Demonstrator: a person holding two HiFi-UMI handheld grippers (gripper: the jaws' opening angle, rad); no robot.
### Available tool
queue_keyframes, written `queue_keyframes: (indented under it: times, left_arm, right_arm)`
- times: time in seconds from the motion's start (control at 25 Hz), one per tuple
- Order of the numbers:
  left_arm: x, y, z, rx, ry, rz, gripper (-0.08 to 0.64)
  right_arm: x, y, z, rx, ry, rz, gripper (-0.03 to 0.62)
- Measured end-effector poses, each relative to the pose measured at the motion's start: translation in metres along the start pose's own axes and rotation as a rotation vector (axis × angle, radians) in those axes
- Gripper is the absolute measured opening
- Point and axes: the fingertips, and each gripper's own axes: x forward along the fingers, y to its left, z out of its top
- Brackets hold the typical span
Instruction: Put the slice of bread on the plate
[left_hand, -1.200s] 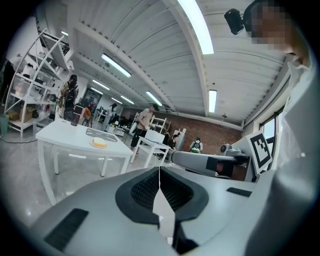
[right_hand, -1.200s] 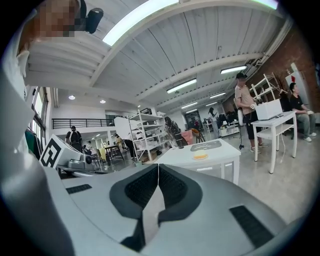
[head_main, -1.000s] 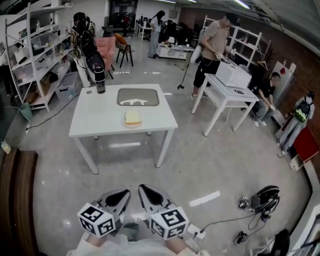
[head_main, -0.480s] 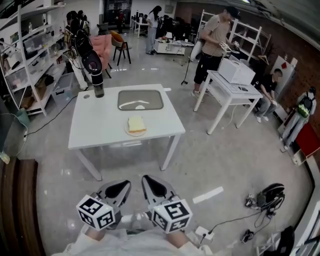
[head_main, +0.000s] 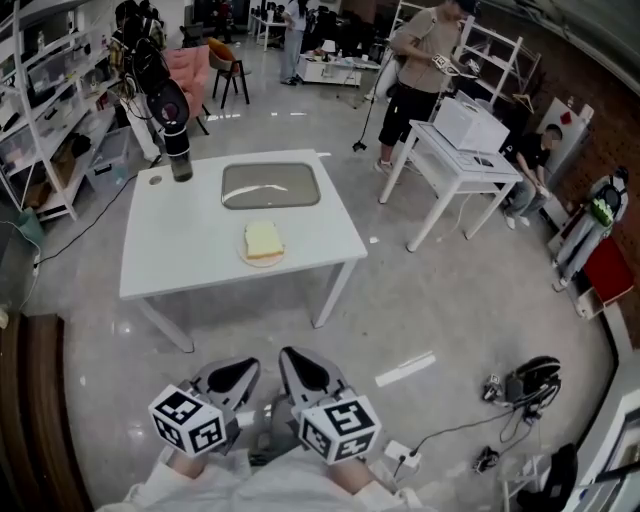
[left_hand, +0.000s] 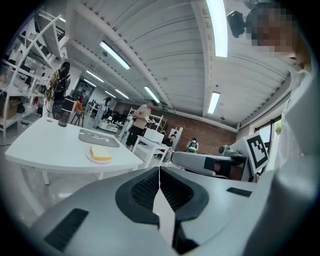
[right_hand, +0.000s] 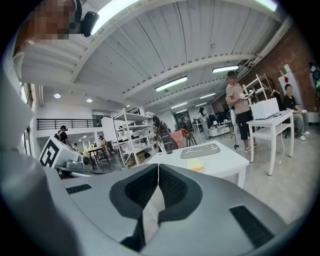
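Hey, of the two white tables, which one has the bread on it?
The nearer table, with the grey tray: the slice of bread lies on a plate there. The farther table, beside the standing person, holds a white box.

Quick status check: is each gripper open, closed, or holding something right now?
Left gripper: closed, fingers together, holding nothing.
Right gripper: closed, fingers together, holding nothing.
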Motion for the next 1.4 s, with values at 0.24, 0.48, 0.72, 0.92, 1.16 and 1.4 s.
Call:
queue_keyframes:
  times: [0.24,0.48,0.72,0.92,1.16,1.4]
  left_arm:
    - [0.023,0.032,0.008,-0.017,-0.002,0.03,0.012]
    - [0.051,0.075,0.029,-0.015,0.01,0.055,0.012]
    - [0.091,0.121,0.061,-0.035,-0.007,0.105,0.012]
    - [0.133,0.158,0.089,-0.049,-0.018,0.126,0.013]
    - [0.178,0.205,0.12,-0.056,-0.039,0.158,0.012]
    - [0.208,0.243,0.13,-0.086,-0.036,0.193,0.014]
  right_arm:
    - [0.037,-0.017,0.003,-0.001,0.012,0.034,0.015]
    - [0.085,-0.043,0.017,0.021,0.014,0.036,0.015]
    - [0.139,-0.078,0.043,0.007,0.025,0.069,0.015]
    - [0.181,-0.114,0.061,0.002,0.042,0.086,0.015]
    - [0.237,-0.163,0.082,-0.003,0.055,0.094,0.015]
    - [0.278,-0.188,0.086,-0.012,0.094,0.143,0.015]
